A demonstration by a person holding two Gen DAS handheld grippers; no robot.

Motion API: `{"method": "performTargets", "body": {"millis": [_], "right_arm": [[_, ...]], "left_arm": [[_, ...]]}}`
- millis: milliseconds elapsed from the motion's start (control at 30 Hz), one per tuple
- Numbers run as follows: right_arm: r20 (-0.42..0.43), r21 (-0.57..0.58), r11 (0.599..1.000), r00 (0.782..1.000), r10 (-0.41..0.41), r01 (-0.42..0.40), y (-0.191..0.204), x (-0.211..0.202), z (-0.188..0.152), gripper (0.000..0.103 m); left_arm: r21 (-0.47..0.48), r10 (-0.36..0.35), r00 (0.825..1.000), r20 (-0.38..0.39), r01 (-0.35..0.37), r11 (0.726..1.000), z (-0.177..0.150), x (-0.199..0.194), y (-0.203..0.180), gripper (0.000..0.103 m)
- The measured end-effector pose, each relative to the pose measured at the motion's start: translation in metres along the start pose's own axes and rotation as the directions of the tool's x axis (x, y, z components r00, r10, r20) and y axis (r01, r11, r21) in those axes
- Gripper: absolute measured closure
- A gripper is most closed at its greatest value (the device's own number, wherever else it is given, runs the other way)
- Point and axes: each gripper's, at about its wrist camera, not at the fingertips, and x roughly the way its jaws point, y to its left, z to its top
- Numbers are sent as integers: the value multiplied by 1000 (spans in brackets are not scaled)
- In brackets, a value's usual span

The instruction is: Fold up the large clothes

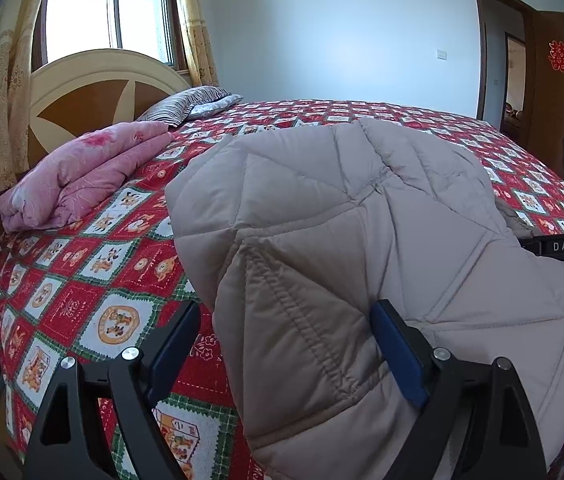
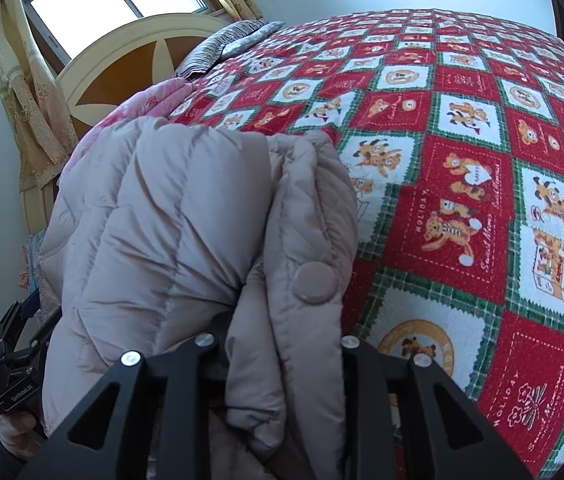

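Far out past the left finger of the left gripper (image 1: pixel 285 344), a folded pink quilt (image 1: pixel 82 172) lies near the headboard (image 1: pixel 94 92), with striped pillows (image 1: pixel 190 106) behind it and a curtained window (image 1: pixel 110 12) above. Under and ahead of both fingers spreads the red, white and green checked bedspread (image 1: pixel 94 280). The left gripper's blue-padded fingers (image 1: pixel 397 352) stand wide apart: the left pad hangs over bare bedspread, clear of the cloth, while the right pad lies against the beige quilted coat (image 1: pixel 341 220), whose bulk fills the space between the fingers and runs on beyond the right one. Whether that pad presses or only touches the fabric cannot be told. At the far right edge of this view a black gripper part marked DAS (image 1: pixel 561 246) meets the coat's edge, with an open brown door (image 1: pixel 553 72) behind. In the right wrist view, the other gripper's black frame (image 2: pixel 10 364) shows far to the left, beside the coat (image 2: pixel 154 216). A thick fold of the coat with a round covered button (image 2: pixel 315 282) sits bunched between the arms of the right gripper (image 2: pixel 282 360); its fingertips are buried in cloth, and it appears clamped on that fold. To the right of its fingers the bedspread (image 2: pixel 481 200) lies flat.
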Motion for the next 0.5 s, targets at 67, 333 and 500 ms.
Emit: {"method": "performTargets", "body": {"millis": [67, 333, 500], "right_arm": [[11, 4, 1000, 1000, -14, 14, 0, -4, -1, 68], [189, -12, 998, 981, -52, 56, 24, -73, -20, 33], [306, -71, 995, 951, -48, 74, 55, -123, -43, 27]], "left_arm": [[0, 13, 1000, -2, -13, 1000, 0, -5, -1, 16], [-35, 55, 990, 130, -51, 998, 6, -80, 3, 15], [-57, 38, 972, 233, -25, 998, 7, -132, 3, 11]]}}
